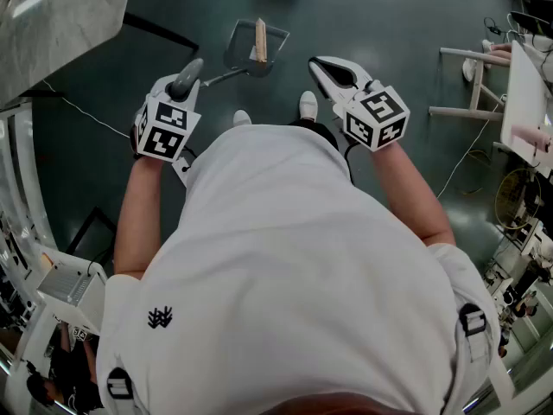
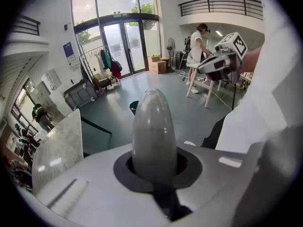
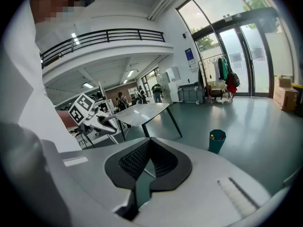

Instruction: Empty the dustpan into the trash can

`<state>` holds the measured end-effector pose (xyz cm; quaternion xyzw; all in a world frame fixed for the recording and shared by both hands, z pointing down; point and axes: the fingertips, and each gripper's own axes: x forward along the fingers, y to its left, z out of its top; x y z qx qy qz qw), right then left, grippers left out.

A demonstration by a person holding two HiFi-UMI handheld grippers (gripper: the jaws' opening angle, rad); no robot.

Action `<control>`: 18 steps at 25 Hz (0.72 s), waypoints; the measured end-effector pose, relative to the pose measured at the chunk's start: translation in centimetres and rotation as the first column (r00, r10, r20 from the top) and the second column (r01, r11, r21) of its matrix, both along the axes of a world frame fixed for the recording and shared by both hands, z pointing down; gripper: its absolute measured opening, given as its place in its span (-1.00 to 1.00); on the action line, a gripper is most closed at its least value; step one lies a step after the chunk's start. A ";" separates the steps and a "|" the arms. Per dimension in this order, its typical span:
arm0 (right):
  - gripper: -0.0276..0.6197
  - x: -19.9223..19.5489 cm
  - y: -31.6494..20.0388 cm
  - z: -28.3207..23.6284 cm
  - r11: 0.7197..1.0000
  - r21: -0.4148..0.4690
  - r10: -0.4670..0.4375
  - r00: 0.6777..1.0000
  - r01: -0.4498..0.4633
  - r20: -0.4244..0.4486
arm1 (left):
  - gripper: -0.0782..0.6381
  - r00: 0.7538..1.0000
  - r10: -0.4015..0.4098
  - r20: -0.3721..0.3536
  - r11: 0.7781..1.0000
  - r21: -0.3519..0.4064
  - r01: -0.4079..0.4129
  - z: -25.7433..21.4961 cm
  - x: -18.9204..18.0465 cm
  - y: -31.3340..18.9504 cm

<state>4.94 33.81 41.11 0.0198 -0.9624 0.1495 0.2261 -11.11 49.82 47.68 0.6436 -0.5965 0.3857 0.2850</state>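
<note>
Our left gripper [image 1: 188,74] has its fingers [image 2: 85,174] clamped on the grey handle [image 2: 154,131] of the dustpan [image 1: 240,54], which extends just ahead of them against the dark floor [image 1: 389,24], a wooden block [image 1: 260,40] inside. Our right gripper [image 3: 149,143], fingers closed on nothing, is level alongside. What looks like a teal trash can [image 3: 217,141] stands well beyond.
</note>
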 end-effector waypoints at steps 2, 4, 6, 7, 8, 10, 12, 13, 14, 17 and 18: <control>-0.91 -0.7 1.3 -0.1 1.000 0.005 0.011 1.000 -0.011 0.005 | -0.57 1.000 0.016 0.004 1.000 0.014 -0.016 -0.2 -0.7 0.6; -0.91 -1.2 2.6 -0.2 1.000 0.009 0.020 1.000 -0.020 0.005 | -0.57 1.000 0.029 0.006 0.999 0.023 -0.029 -0.4 -1.4 1.4; -0.91 -1.4 4.0 -0.2 0.999 0.012 0.033 0.999 -0.033 -0.002 | -0.57 0.999 0.045 0.008 0.999 0.024 -0.046 -0.4 -1.9 2.3; -0.91 -1.3 4.5 -0.2 0.999 0.013 0.041 0.999 -0.041 -0.007 | -0.57 0.998 0.056 0.009 0.998 0.025 -0.056 -0.4 -2.0 2.5; -0.91 -1.2 4.9 -0.1 0.999 0.015 0.050 0.999 -0.050 -0.012 | -0.57 0.998 0.067 0.008 0.997 0.026 -0.068 -0.3 -2.0 2.6; -0.91 -0.9 5.7 -0.2 0.998 0.015 0.066 0.998 -0.065 -0.022 | -0.57 0.996 0.090 0.005 0.996 0.029 -0.090 -0.1 -2.1 2.7; -0.91 -0.6 5.8 -0.5 0.997 0.016 0.082 0.996 -0.081 -0.027 | -0.57 0.995 0.099 0.003 0.995 0.029 -0.099 0.0 -2.3 2.4; -0.91 -0.3 5.6 -0.5 0.996 0.014 0.091 0.995 -0.091 -0.032 | -0.57 0.995 0.100 0.001 0.995 0.027 -0.100 0.1 -2.2 2.1; -0.91 0.2 5.3 -0.6 0.995 0.010 0.101 0.994 -0.100 -0.036 | -0.57 0.995 0.100 -0.004 0.995 0.024 -0.100 0.1 -2.0 1.8; -0.91 1.3 3.5 -1.0 0.993 0.008 0.117 0.993 -0.117 -0.023 | -0.57 0.995 0.101 -0.022 0.995 0.018 -0.101 0.1 -1.4 0.0; -0.90 1.3 2.7 -1.3 0.993 0.009 0.117 0.993 -0.117 -0.010 | -0.58 0.995 0.100 -0.027 0.995 0.018 -0.100 0.0 -1.5 -0.8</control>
